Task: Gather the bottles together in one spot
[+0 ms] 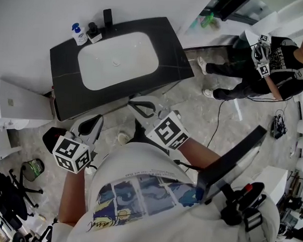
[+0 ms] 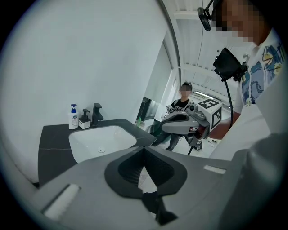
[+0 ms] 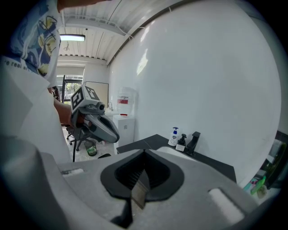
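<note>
1. Head view: left claw [image 1: 92,124] and right claw [image 1: 140,108] were held in front of the counter [image 1: 67,89], each pressed together and empty.
2. White pump bottle [image 1: 79,34] and dark bottle [image 1: 93,32] stood side by side at the counter's back edge, between basin [image 1: 117,60] and wall, beside the faucet [image 1: 107,17].

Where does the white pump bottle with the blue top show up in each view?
Head view: the white pump bottle with blue top stands upper left on the black counter, at its back edge.
Left gripper view: left of centre.
Right gripper view: right of centre.
Shared landmark: the black faucet, close beside it in every view.
</note>
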### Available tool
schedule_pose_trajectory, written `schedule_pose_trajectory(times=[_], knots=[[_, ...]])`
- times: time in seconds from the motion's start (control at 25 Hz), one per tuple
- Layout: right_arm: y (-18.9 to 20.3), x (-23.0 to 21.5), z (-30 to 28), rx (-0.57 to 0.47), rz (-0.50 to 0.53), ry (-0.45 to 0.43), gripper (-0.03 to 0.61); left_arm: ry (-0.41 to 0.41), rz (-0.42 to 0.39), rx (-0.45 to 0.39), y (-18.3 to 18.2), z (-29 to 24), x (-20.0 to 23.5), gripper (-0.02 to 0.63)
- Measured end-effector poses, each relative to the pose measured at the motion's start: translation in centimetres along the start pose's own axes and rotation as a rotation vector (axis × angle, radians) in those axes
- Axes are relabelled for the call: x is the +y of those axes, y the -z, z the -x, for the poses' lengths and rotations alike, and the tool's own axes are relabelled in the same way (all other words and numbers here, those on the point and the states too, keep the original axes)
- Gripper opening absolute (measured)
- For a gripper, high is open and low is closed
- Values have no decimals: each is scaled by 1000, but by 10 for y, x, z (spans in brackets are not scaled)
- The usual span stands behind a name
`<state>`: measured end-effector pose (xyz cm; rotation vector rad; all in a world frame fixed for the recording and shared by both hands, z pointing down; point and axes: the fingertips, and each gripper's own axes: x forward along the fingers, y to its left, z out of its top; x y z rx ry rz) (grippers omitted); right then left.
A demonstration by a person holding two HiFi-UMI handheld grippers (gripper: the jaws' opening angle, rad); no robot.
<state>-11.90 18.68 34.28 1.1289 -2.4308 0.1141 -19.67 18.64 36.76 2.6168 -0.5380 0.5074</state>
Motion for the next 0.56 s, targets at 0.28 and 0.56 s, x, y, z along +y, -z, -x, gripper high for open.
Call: schedule_pose_trajectory(times=[0.28,0.56], knots=[[1,2,-1,13,12,5,-2,6,13,0,9,0,2,2],[23,28,7,80,-21,0,-2,21,57,46,43,11,-8,2]])
